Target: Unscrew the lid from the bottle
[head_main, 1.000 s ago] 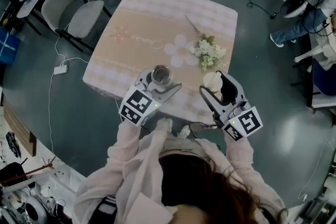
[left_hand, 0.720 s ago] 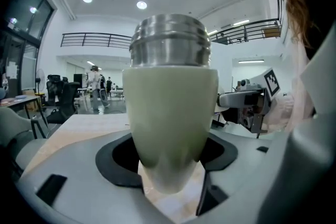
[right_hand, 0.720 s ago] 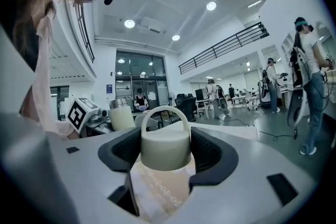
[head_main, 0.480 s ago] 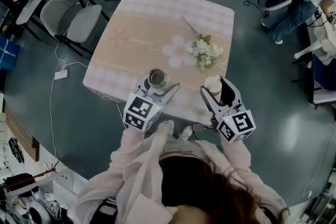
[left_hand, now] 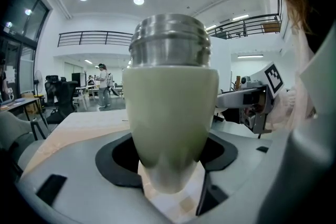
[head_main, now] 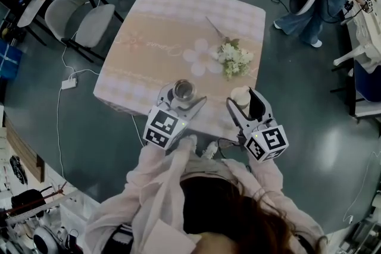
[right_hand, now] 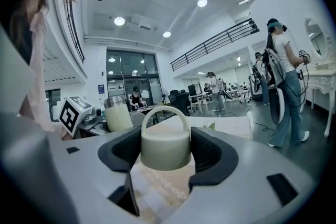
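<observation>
Bottle (left_hand: 170, 107): pale green body tapering toward the base, bare silvery metal neck ringed with thread ridges, uncovered. Upright near the front edge of the worktop (head_main: 178, 15), clamped low on the body between the dark pads of the left claw (left_hand: 170, 165). Whether resting on the cloth or raised just off it, cannot tell.

Lid (right_hand: 165, 144): same pale green, short and round, arched loop handle on top. Off the bottle and apart from it, gripped upright between the ribbed pads of the right claw (right_hand: 165, 157), close above the cloth.

From the head view alone: round open mouth of the bottle seen from above, both claws side by side at the near edge, pink checked cloth with a printed flower, bunch of white flowers (head_main: 236, 59) farther back, grey chair (head_main: 83, 18) beside the worktop's left side.

From the left gripper view alone: taper of the body and thread on the neck, with the right claw off to the right.

From the right gripper view alone: loop handle in profile, bottle and marker cube (right_hand: 73, 113) in the background at left, standing person in jeans (right_hand: 286, 76) at right.
</observation>
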The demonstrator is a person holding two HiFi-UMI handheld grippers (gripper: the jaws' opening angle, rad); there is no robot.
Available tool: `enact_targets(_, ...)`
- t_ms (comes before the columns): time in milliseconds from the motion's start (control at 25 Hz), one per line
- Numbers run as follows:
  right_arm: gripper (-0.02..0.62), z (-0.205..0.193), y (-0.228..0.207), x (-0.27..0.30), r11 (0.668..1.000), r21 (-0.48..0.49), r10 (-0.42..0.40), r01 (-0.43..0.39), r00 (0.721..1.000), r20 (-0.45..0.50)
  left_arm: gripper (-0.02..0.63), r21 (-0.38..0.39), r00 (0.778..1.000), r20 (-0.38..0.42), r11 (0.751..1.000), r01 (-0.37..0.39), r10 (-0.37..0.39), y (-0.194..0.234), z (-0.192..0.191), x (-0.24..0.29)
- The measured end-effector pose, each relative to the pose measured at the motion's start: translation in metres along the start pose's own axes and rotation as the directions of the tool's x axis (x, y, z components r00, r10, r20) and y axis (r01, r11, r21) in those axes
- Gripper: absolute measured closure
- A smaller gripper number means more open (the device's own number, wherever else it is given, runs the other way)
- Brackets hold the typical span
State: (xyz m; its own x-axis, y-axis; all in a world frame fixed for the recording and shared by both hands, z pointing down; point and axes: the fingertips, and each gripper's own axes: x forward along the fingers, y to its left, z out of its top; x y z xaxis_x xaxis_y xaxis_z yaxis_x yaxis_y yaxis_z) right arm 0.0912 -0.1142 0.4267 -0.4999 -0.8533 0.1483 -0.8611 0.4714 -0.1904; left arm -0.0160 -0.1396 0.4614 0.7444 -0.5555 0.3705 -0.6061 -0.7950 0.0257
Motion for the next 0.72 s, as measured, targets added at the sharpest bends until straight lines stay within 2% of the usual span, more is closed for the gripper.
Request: enact_targets(720,0.295,-0.003,-0.001,0.003,0.999,-0.015,0.029,-0.029,0.999,0.016,0.291,0.041,0.999,-0.035,0.999,0.034,-0.033,-0.01,-0.007,0.01)
